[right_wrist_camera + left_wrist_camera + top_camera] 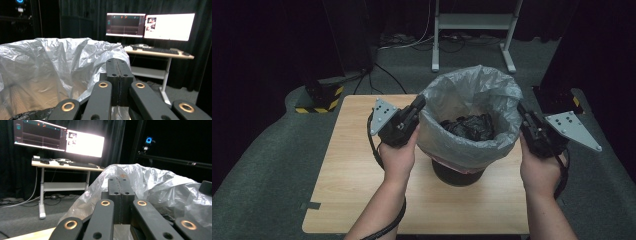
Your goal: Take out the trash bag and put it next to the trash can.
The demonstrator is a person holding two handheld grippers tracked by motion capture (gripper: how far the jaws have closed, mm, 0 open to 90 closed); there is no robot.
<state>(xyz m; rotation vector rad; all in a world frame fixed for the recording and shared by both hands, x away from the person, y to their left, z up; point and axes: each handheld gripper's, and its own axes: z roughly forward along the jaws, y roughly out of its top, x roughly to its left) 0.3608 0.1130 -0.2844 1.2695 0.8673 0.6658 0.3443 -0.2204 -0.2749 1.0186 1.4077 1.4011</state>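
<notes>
Your wooden table (pixel 352 190) carries a dark bin (pixel 458 176) lined with a grey plastic bag (pixel 472 95), standing right of the tabletop's middle, between your two hands. The bag's mouth balloons wide above the bin's rim, well open, and inside it lies a crumpled black mass (pixel 469 126), low in the hollow. Your left gripper (pixel 418 106) sits at the bag's left edge, its tip against the plastic; from its own camera you see its jaws pressed flat together with the grey film (pixel 160 185) rising right behind and beside them. Whether a fold of the film is pinched in that seam, you cannot tell. Your right gripper (pixel 523 114) mirrors it at the bag's right edge, jaws likewise closed tight on each other in its own camera, the bag's wall (pixel 50 65) bulging to their left. Beyond the table stands a desk (pixel 160 53) with two lit monitors (pixel 150 26)
</notes>
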